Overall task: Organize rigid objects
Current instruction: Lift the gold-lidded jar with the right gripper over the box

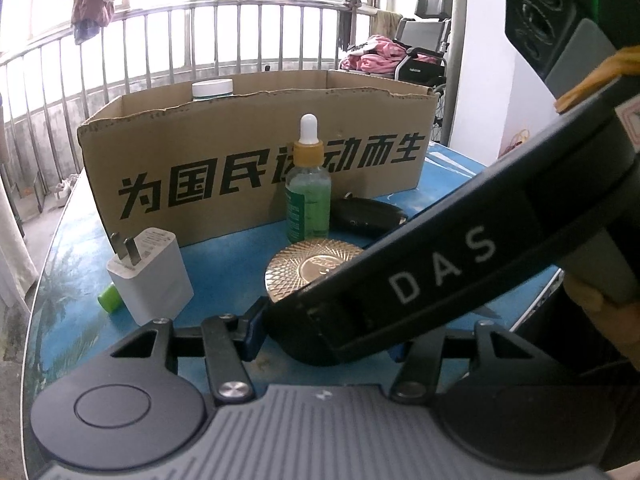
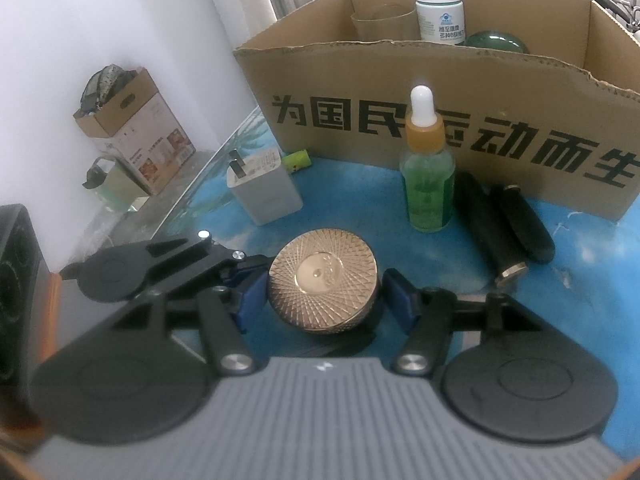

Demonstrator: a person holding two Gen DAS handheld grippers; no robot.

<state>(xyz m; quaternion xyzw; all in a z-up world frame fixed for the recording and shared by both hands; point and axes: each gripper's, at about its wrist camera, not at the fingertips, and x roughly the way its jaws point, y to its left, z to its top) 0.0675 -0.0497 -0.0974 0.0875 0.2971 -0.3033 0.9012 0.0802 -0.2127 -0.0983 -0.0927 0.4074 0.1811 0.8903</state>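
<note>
A round gold compact (image 2: 323, 286) lies on the blue table between the open blue pads of my right gripper (image 2: 326, 298); the left pad (image 2: 250, 296) is at its edge, the right pad (image 2: 398, 294) stands a little off. It also shows in the left wrist view (image 1: 310, 270). My left gripper (image 1: 326, 338) is open, low over the table just left of the right one, whose black body (image 1: 440, 276) crosses its view. A green dropper bottle (image 2: 427, 184), a white charger (image 2: 264, 192), a green tube (image 2: 297, 160) and two black cylinders (image 2: 504, 224) stand before the cardboard box (image 2: 400, 92).
Inside the box are a white pill bottle (image 2: 439, 12), a cardboard roll (image 2: 384, 22) and a dark green round thing (image 2: 498, 42). A small carton (image 2: 132, 128) and a glass jar (image 2: 106, 184) stand left, beyond the table edge. A railing (image 1: 160, 52) runs behind.
</note>
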